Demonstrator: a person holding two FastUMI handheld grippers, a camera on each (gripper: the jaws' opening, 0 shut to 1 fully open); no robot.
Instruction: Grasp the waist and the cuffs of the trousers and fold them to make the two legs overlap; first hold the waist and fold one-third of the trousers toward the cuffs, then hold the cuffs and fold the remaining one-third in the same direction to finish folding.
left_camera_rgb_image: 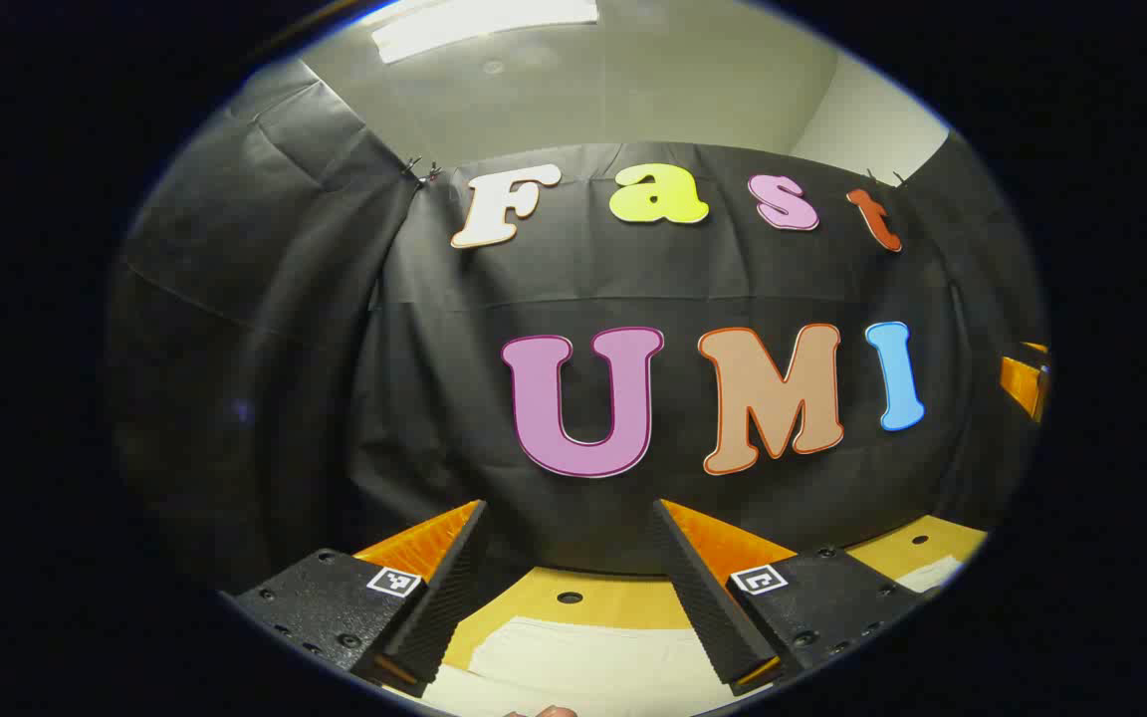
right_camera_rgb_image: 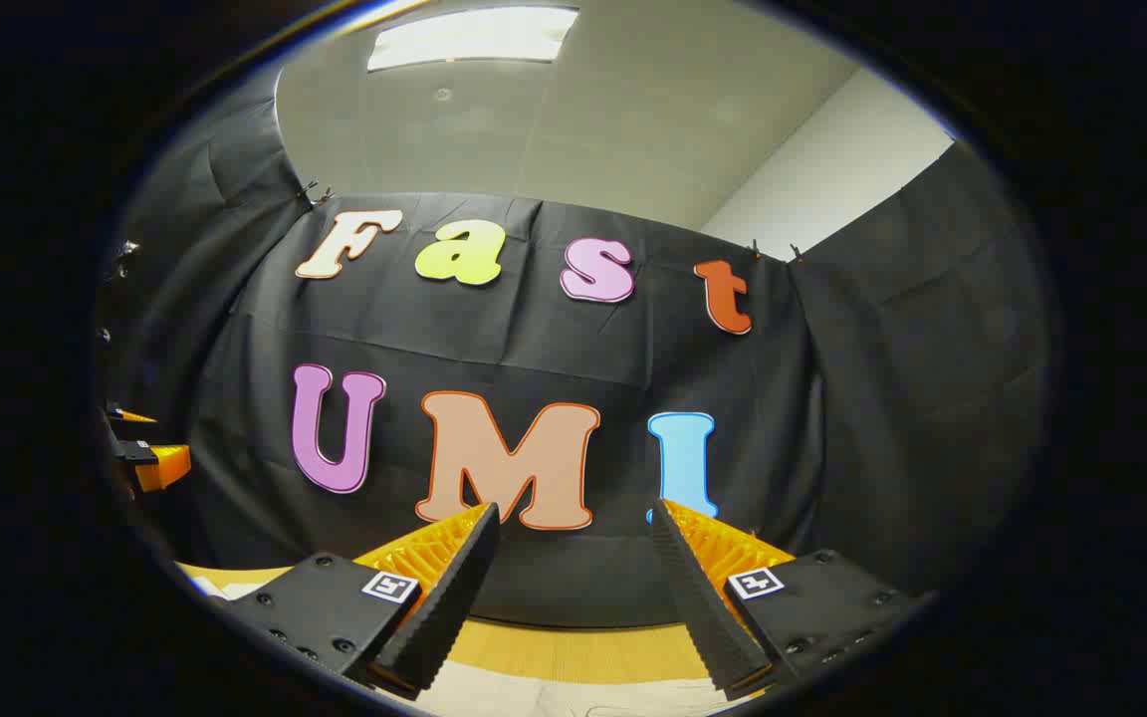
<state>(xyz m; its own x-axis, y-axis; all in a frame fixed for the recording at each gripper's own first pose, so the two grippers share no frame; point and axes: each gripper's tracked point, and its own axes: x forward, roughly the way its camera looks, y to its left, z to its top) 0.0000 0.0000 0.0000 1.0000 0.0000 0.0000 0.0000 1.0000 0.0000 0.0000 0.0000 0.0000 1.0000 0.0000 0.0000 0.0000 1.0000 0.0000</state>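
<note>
Trousers (left_camera_rgb_image: 573,662) are seen as pale cloth on the table (left_camera_rgb_image: 623,602), low beneath both raised, forward-pointing grippers. The left gripper (left_camera_rgb_image: 573,573) and right gripper (right_camera_rgb_image: 573,578) are held wide apart, empty. Which is nearer cannot be told.

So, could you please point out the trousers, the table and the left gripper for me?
trousers (left_camera_rgb_image: 573,662): left gripper view, pale cloth between the fingers.
table (left_camera_rgb_image: 623,602): left gripper view, bare wood beyond the cloth.
left gripper (left_camera_rgb_image: 569,578): left gripper view, midway between its open fingers.
</note>
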